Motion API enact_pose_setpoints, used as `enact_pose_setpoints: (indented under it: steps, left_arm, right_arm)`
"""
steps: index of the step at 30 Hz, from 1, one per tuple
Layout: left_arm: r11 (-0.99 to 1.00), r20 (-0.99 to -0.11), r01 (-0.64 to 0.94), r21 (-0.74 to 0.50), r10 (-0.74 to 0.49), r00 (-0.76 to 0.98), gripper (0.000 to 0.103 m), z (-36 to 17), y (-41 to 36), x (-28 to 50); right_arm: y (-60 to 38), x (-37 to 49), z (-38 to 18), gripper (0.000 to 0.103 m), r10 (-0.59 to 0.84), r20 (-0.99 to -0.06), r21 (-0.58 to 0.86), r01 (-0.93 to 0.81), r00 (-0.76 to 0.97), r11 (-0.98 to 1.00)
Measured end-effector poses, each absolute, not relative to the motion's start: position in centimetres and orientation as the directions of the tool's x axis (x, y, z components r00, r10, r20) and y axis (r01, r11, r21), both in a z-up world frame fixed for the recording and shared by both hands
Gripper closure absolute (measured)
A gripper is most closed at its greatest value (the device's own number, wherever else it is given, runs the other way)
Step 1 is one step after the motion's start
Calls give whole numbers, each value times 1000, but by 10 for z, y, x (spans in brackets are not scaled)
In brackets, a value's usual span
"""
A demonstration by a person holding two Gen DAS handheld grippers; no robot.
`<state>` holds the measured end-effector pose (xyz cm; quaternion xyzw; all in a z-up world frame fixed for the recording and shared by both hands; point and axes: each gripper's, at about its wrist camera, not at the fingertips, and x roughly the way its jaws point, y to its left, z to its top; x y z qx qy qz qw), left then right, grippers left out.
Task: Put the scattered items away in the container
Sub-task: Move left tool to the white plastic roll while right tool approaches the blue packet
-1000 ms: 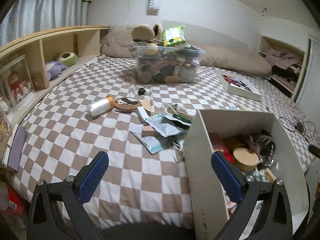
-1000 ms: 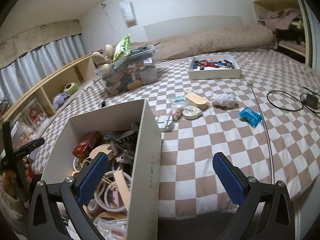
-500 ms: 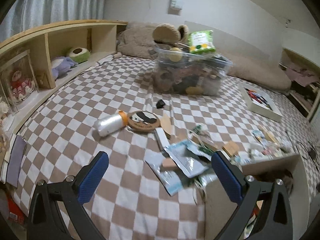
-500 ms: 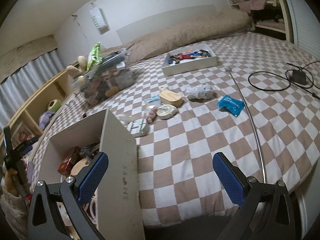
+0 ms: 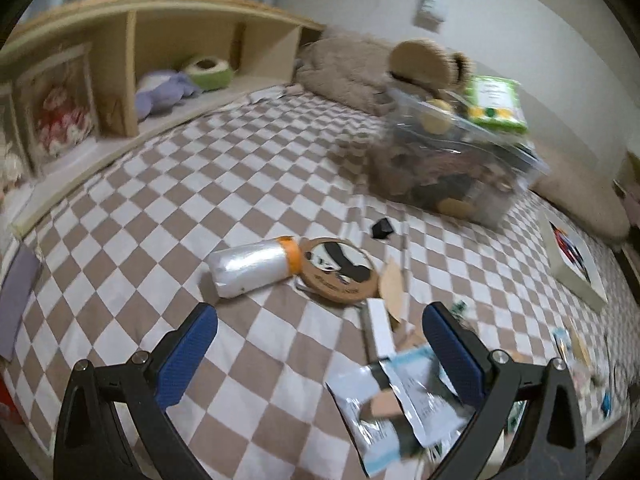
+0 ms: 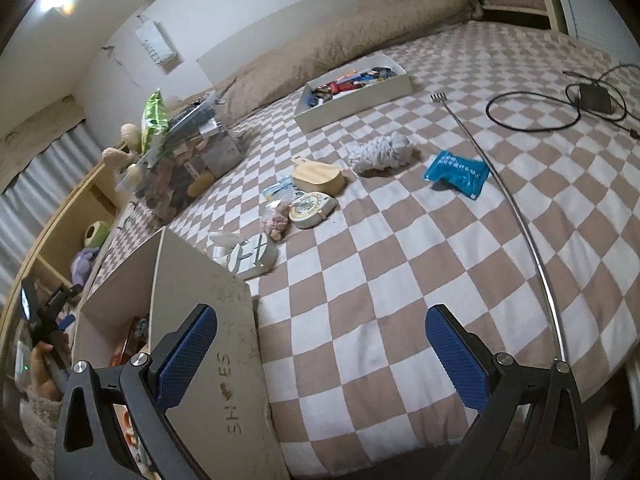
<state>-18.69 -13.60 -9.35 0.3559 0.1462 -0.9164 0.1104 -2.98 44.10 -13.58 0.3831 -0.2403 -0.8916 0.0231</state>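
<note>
The left claw [image 5: 320, 356] hangs released and empty above the checked bed [image 5: 168, 208], and it has swung away from the container in the last second: a second ago the white box filled the space by its right finger, while now the box is out of the left wrist view altogether and the scattered things lie ahead instead. Just beyond the claw's fingertips, slightly left of centre, lies the silver roll with the orange band [image 5: 254, 266], touching the round panda coaster [image 5: 340, 274] on its right; under and beside the right finger sits a heap of pale blue packets [image 5: 384, 400]. The frame is blurred (the hand is plainly in motion), so finer detail there cannot be read. The right claw [image 6: 320, 360] is likewise spread wide and carrying nothing; the container [image 6: 224, 344], a white shoebox already part full, now stands at its left finger, lower in the view than before, and more of the bed has opened up ahead: the round tin [image 6: 310, 208], the wooden box [image 6: 318, 178], the grey yarn bundle [image 6: 380, 154] and the blue pouch [image 6: 456, 174] off to the front right. My reading is that both claws have turned from the box toward fresh items, so a new pick is starting, probably the roll or the packets for the left.
</note>
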Motion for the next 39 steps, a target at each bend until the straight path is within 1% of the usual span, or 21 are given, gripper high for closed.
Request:
enact_pose_setpoints:
  steps: [7,10,14,18,21,25,29,31,34,39]
  left_arm:
    - [-899,-728,397,-187,-144,-670,0,-118,-163,-213]
    - [-890,-741,417,-182,-155,-653,0,-127,-171,-221]
    - [-890,-748,428,-156,-176,-640,0,-134,-176,-228]
    - [-904,-745,412,-117,-194,-638,0,-139,-175,-233]
    - [-912,-742,401,-87,-209,-637,0,-141,-174,-236]
    - [-916,-743,395,-78,-210,-635,0,-148,-174,-238]
    - [-910,-743,412,-56,-237,-625,0,-156,-170,-239]
    - [-907,-751,415,-67,-228,-620,0,-160,-170,-242]
    - [-904,-753,424,-47,-247,-610,0,-164,-168,-244]
    - [-909,-763,416,-27,-251,-596,0,-171,-164,-247]
  right_arm:
    - [447,-47,-144,0,-171,-704,418,-208,-690,-884]
    - [452,-55,-144,0,-123,-700,390,-232,-704,-891]
    - [461,-69,-148,0,-101,-713,379,-261,-694,-888]
    - [467,-82,-150,0,-18,-730,317,-315,-683,-894]
    - [478,-93,-154,0,-6,-734,332,-351,-679,-876]
    - [495,-108,-165,0,12,-750,356,-420,-661,-835]
    - [509,-114,-172,0,31,-743,379,-458,-669,-805]
    - [516,-119,-176,0,52,-750,371,-485,-659,-792]
    - [526,-129,-181,0,97,-770,326,-519,-631,-790]
    - [540,-142,-186,0,96,-767,351,-540,-635,-765]
